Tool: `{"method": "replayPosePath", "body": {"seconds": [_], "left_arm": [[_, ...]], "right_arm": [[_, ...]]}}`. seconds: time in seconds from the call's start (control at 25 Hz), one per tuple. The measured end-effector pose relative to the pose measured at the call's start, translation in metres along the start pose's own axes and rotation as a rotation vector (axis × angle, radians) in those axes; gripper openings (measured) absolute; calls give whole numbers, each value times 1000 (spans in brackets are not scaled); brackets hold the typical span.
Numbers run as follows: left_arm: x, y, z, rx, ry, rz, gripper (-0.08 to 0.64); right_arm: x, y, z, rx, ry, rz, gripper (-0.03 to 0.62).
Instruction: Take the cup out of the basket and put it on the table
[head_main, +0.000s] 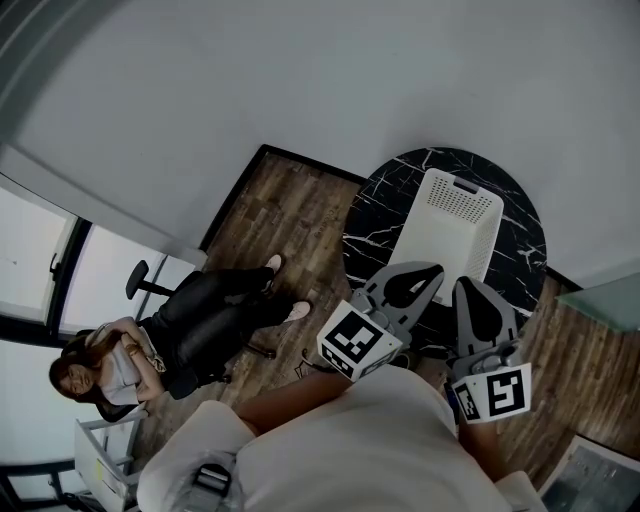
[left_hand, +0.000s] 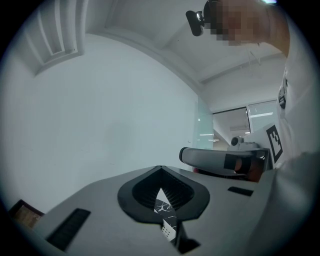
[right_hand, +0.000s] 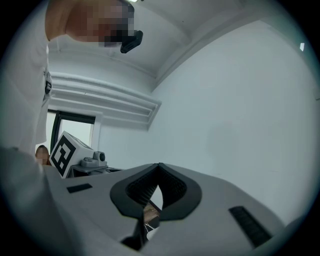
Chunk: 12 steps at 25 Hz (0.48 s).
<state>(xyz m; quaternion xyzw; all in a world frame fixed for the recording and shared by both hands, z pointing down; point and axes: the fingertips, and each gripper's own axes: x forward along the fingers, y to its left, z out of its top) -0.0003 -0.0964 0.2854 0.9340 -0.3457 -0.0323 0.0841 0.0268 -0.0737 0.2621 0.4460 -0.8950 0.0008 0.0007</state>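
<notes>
- Starting at the far left of the head view: seated person (head_main: 190, 320) on a wheeled chair (head_main: 150, 283), over a wood-plank floor (head_main: 290, 215).
- Held close to the operator's chest, left of centre: left claw (head_main: 432, 272), marker cube (head_main: 350, 340) toward the body, tip aimed at the desk (head_main: 375, 215).
- State of the left claw, read in the left gripper view (left_hand: 160, 169): clenched, jaws met at the tip, nothing clamped. Only a sliver of black marble and white mesh visible through the opening behind the tip.
- Ahead of both claws: round black marble desk with white veins, carrying a white perforated basket (head_main: 447, 225) near its middle.
- Cup: not discernible in any view. Only white walls visible inside the basket from this angle.
- Just beside the left claw, on the right: right claw (head_main: 470, 285), with its own marker cube (head_main: 497, 392) nearest the body, apart from the basket.
- State of the right claw, read in the right gripper view (right_hand: 159, 166): clenched, jaws met at the tip, nothing gripped. A sliver of wood floor visible through the opening.
</notes>
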Motion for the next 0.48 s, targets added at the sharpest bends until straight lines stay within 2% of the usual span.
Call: {"method": "replayPosePath", "body": {"seconds": [0.48], "left_arm": [[-4, -8, -1, -9, 7, -9, 5]], "right_arm": [[-8, 4, 1, -7, 6, -11, 6]]}}
